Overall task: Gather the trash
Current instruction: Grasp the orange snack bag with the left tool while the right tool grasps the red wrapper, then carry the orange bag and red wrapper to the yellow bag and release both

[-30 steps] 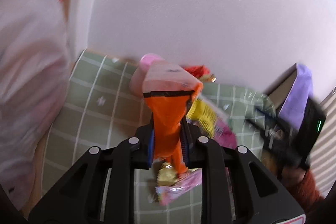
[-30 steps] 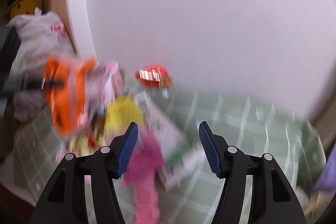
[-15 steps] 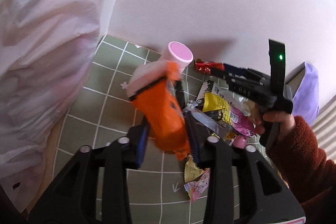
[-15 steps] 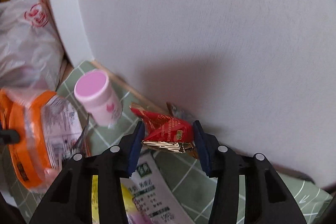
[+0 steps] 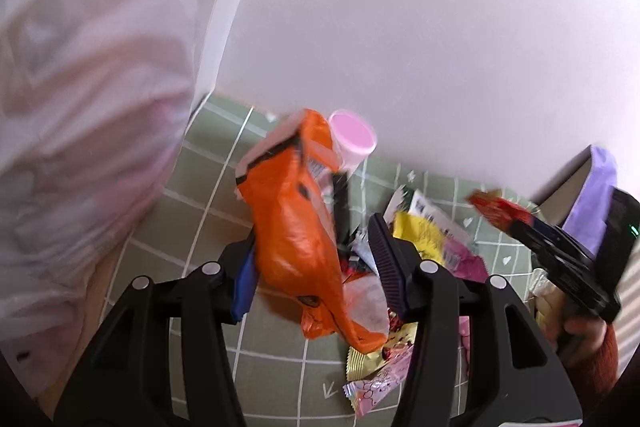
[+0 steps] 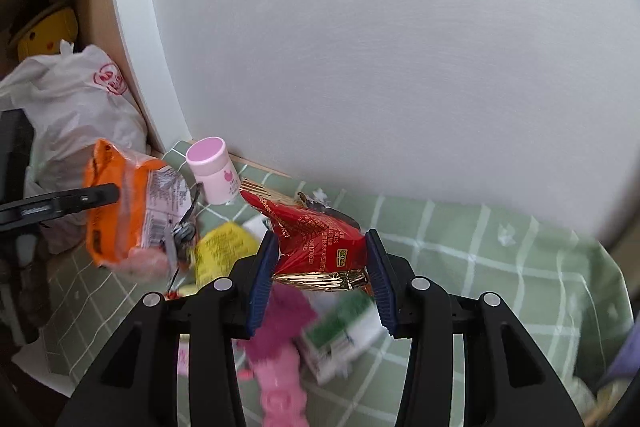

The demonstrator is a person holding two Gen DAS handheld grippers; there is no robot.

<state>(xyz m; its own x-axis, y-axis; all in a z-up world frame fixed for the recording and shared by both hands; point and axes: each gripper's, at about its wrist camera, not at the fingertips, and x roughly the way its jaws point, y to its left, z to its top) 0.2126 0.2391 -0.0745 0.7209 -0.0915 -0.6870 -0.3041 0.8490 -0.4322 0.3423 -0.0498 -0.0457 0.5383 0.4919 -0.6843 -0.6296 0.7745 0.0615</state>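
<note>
You are mid-pickup: right hand-held gripper (image 6: 322, 277) pinches the red wrapper (image 6: 316, 235), left hand-held gripper (image 5: 316, 267) has just spread around the orange packet (image 5: 296, 227); next, the white bag (image 5: 88, 107) far left

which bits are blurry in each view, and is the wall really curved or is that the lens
Left wrist view: the orange bag and the white plastic bag are smeared, and so is the right hand-held gripper. Right wrist view: the red wrapper is sharp, the pink wrapper below it blurred. The wall's white edge bows in both views; that is fisheye distortion.
</note>
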